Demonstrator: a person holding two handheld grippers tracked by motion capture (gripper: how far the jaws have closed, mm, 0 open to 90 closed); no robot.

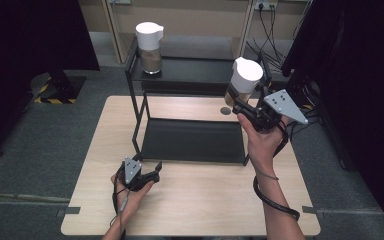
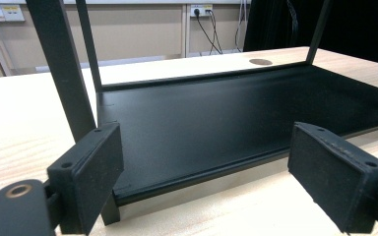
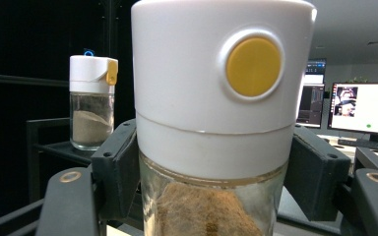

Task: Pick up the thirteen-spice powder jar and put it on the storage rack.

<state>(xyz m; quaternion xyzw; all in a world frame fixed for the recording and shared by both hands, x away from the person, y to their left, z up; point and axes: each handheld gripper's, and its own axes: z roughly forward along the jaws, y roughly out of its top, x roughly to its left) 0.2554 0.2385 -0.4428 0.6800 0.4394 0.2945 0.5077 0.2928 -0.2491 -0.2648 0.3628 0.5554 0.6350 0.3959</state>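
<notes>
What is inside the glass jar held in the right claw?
The jar in the right claw holds a brownish powder behind its glass. The white lid hides its upper part, and the fill level lower down is out of frame.

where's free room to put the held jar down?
Top shelf: bare right of the standing jar. Lower shelf: bare across. Table: bare between the left gripper and right forearm. Tight only at the jar's end.
</notes>
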